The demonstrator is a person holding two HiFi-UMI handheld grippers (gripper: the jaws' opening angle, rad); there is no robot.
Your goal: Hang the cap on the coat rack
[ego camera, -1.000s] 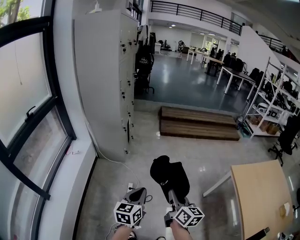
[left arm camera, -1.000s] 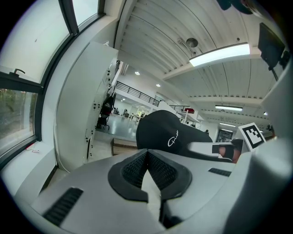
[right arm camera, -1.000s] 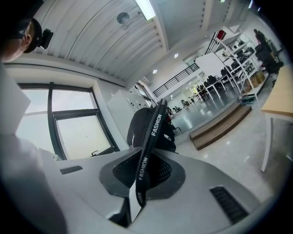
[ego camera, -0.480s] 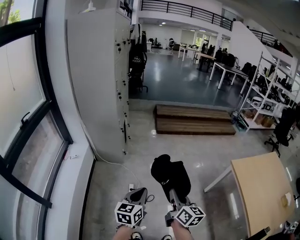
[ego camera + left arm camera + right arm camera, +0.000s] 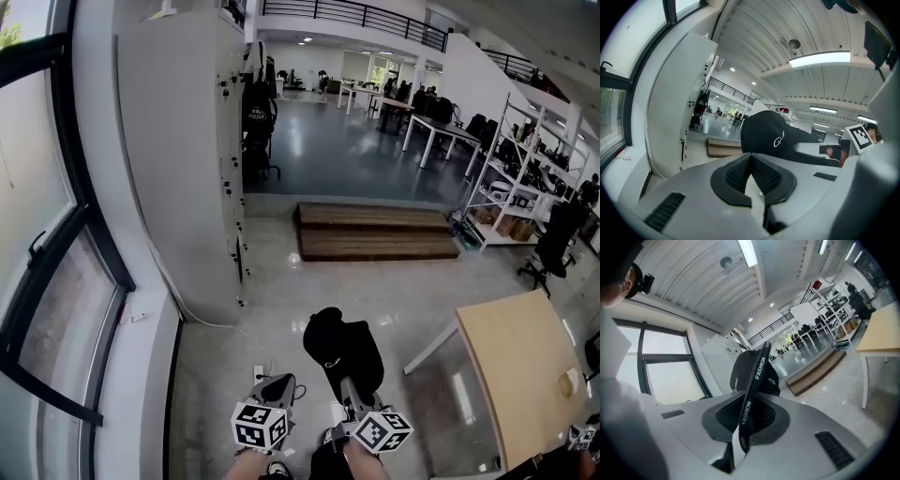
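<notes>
- Lockers point(image 5: 178, 159) stand at the left. Far beyond them, dark clothes point(image 5: 255, 105) hang on what may be the coat rack, but I cannot be sure.
- Left tongs point(image 5: 751, 171): pressed together with nothing between them, held low just beside the right pair.
- Cap point(image 5: 339, 345): in the air above the floor, just ahead of the right tongs and well apart from any hook.
- Right tongs point(image 5: 746, 416): pinching the cap's black strap point(image 5: 754, 380).
- As I judge it, the pickup is done. Carrying the cap to the rack and hanging it are left.

black cap point(image 5: 342, 352) with white script, its black strap point(image 5: 754, 378) lettered white; pale wood table point(image 5: 511, 375), white cabinet point(image 5: 178, 159)
</notes>
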